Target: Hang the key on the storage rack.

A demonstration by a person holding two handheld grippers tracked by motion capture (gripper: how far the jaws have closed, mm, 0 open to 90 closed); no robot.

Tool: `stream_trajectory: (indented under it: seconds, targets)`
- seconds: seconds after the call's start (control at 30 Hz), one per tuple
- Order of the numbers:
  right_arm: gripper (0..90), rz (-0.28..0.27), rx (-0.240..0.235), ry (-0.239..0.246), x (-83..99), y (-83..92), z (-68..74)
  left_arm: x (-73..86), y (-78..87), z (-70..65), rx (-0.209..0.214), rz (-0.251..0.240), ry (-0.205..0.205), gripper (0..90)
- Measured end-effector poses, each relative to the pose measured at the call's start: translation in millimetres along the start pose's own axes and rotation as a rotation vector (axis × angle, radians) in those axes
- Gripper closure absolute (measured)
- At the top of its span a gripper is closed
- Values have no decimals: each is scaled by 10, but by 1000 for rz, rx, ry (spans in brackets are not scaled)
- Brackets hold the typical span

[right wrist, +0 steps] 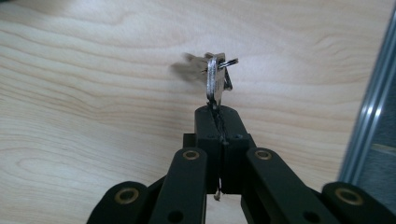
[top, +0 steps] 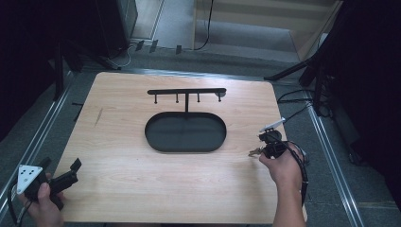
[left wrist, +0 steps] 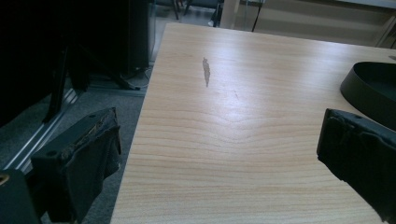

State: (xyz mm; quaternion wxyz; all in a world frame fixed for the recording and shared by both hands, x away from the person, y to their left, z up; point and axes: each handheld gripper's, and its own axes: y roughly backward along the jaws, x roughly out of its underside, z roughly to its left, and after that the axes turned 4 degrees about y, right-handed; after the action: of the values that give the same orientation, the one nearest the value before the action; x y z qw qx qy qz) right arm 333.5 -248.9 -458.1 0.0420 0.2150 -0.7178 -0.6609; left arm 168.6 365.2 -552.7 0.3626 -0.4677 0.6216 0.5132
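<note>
At about four o'clock on the tabletop (top: pixel 123 156), near its right edge, the right hand-held gripper (top: pixel 263 143) has its jaws clamped tight on a small bunch of keys (right wrist: pixel 215 77), which sticks out past the jaw tips just above the wood. At eight o'clock, at the near left corner, the left hand-held gripper (top: pixel 71 170) hangs with jaws wide and nothing between them. A black oval tray (top: pixel 185 147) with a hook rack (top: pixel 187 91) stands at centre, toward twelve o'clock.

High view: overhead, facing forward and down over the whole counter (top: pixel 123 156). Gripper views: close, low, along their own fingers; left shares the oval tray (left wrist: pixel 369 86) ahead-right of its fingers.
</note>
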Motion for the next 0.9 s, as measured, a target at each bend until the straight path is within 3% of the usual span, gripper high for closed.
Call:
stream_trajectory:
  seconds: [0.13,0.23,0.33,0.53,0.73,0.9]
  targets:
    - [893,-14,8,20,-165,184,87,0,0,0,0,0,0,2]
    - [892,-27,-19,55,-244,276,144,0,1,2,1,0,0,2]
    - [893,-34,-38,94,-417,414,277,0,0,4,6,0,2,2]
    - [892,-61,-50,122,-633,583,468,-1,-1,9,7,2,8,2]
    - [892,-96,-75,192,-885,796,715,-2,-2,11,8,1,14,2]
    - [892,-110,-84,205,-980,905,787,-2,-3,10,8,2,12,2]
